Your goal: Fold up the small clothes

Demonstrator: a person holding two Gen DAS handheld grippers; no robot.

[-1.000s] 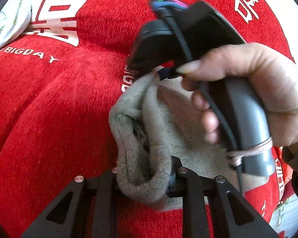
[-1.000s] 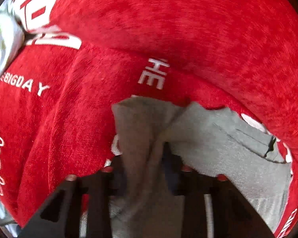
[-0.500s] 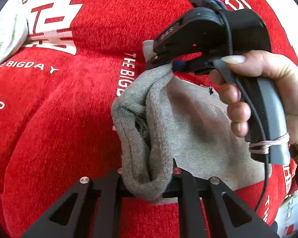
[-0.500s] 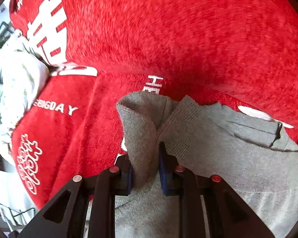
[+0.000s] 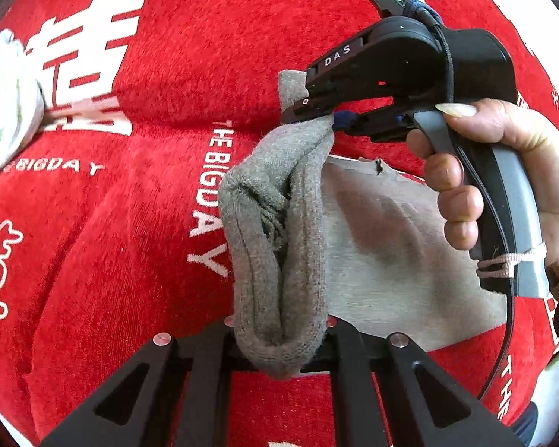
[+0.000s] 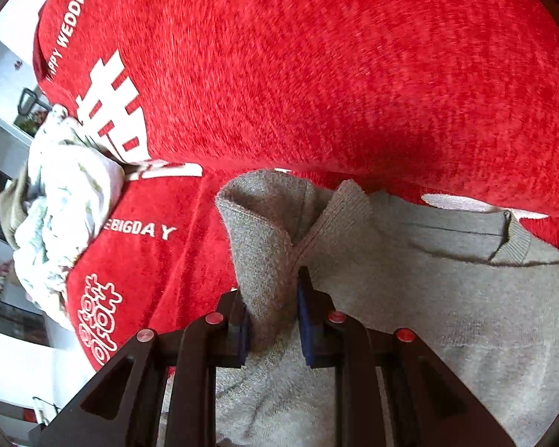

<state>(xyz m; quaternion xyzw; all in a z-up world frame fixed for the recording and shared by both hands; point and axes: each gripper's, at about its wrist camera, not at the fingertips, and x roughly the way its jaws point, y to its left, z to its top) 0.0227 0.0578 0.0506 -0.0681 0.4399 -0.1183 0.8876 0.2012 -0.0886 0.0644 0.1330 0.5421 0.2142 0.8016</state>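
A bunched edge of the grey garment (image 5: 279, 246) is gripped between the closed fingers of the left gripper (image 5: 279, 339), and another edge is pinched by the fingers of the right gripper (image 6: 272, 320). Its remainder is spread to the right of both on the red cover (image 6: 335, 67). Open cover is seen ahead. Since the earlier frame, both edges have been lifted.

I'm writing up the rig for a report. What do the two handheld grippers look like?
The right gripper has a black housing lettered DAS, a grey handle, blue pads, a green light, a black cable and a pale cord tied round the handle. The left gripper shows black fingers with cut-outs and silver rivets; the right one's rivets are red.
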